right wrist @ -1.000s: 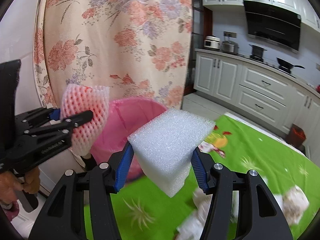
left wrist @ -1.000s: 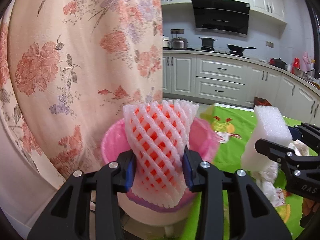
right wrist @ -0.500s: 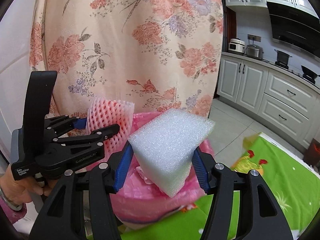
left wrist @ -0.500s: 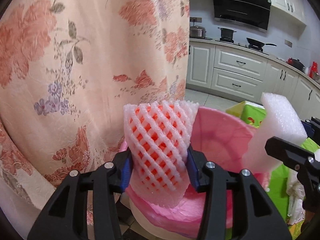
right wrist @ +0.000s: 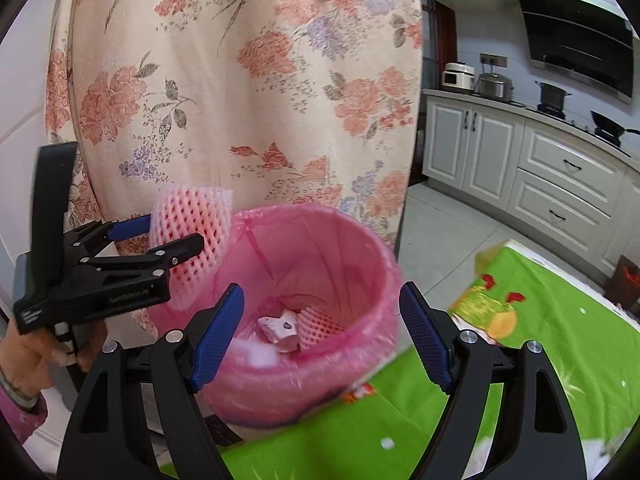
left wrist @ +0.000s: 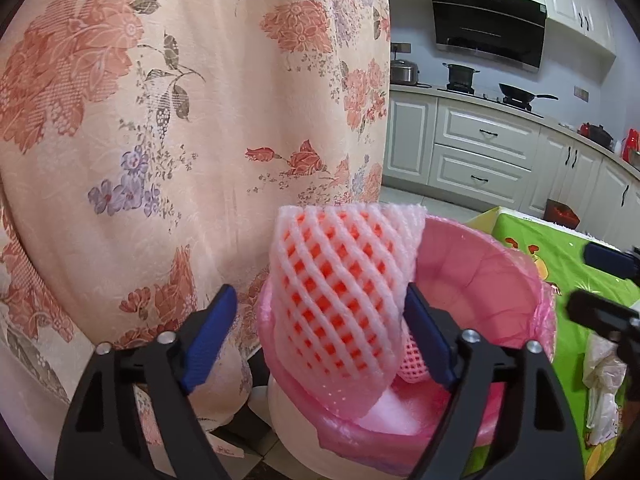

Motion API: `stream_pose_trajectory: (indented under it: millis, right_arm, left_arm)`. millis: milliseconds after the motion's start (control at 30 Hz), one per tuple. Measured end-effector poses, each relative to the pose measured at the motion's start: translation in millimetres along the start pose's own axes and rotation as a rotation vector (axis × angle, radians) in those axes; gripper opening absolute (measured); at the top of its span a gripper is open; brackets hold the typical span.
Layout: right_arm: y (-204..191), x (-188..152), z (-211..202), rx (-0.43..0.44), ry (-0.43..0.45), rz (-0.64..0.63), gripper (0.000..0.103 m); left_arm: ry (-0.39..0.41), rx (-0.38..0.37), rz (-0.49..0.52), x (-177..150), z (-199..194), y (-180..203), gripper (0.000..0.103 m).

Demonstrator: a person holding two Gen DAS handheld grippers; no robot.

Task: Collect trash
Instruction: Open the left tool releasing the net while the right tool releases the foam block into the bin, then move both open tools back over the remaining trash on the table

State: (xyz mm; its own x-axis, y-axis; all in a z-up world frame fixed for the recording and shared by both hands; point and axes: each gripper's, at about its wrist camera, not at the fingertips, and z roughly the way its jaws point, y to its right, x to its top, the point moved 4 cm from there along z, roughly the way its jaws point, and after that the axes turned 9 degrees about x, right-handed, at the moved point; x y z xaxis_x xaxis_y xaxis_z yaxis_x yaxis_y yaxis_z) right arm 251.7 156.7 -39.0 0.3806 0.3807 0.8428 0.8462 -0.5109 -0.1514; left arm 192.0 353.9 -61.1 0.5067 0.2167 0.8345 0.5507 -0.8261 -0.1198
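A bin lined with a pink bag (right wrist: 304, 280) stands by the table edge; it also shows in the left wrist view (left wrist: 480, 280). My left gripper (left wrist: 320, 328) is open, its left pad clear of the pink-and-white foam fruit net (left wrist: 340, 292), which leans on the right pad over the bin's near rim. From the right wrist view the net (right wrist: 192, 236) sits beside the left gripper (right wrist: 160, 240). My right gripper (right wrist: 320, 332) is open and empty above the bin. A white foam block (right wrist: 256, 354), another net (right wrist: 320, 326) and a scrap lie inside the bin.
A floral curtain (left wrist: 180, 120) hangs right behind the bin. The green patterned tablecloth (right wrist: 540, 340) lies to the right, with white plastic trash (left wrist: 604, 380) on it. Kitchen cabinets (right wrist: 540, 168) line the far wall.
My right gripper has opened and the white foam block has dropped into the bin. My left gripper has opened too, letting go of the foam net over the bin.
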Motion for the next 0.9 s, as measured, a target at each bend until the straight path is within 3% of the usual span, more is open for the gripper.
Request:
stream_pose_trajectory:
  millis: [267, 500, 600, 733, 900]
  right_arm:
    - [4.8, -22.1, -60.2, -0.053, 0.042, 0.035, 0.077]
    - [21.9, -57.9, -115.2, -0.14, 0.066, 0.11, 0.08]
    - [31.2, -78.2, -133.6, -0.191, 0.054, 0.13, 0.08]
    - [48.0, -104.0, -162.4, -0.254, 0.055, 0.19, 0.08]
    - [66.3, -130.3, -202.2, -0.339, 0.08, 0.241, 0.08]
  left_arm:
    - [0.027, -0.012, -0.043, 7.6, -15.4, 7.8, 0.097]
    - [0.06, -0.044, -0.055, -4.2, -52.3, 37.6, 0.098]
    - [0.08, -0.083, -0.046, -17.4, -71.1, 63.8, 0.098]
    - [0.057, -0.183, -0.045, -36.8, -85.3, 99.6, 0.098]
    - [0.033, -0.255, 0.015, -62.1, -103.6, 149.4, 0.098]
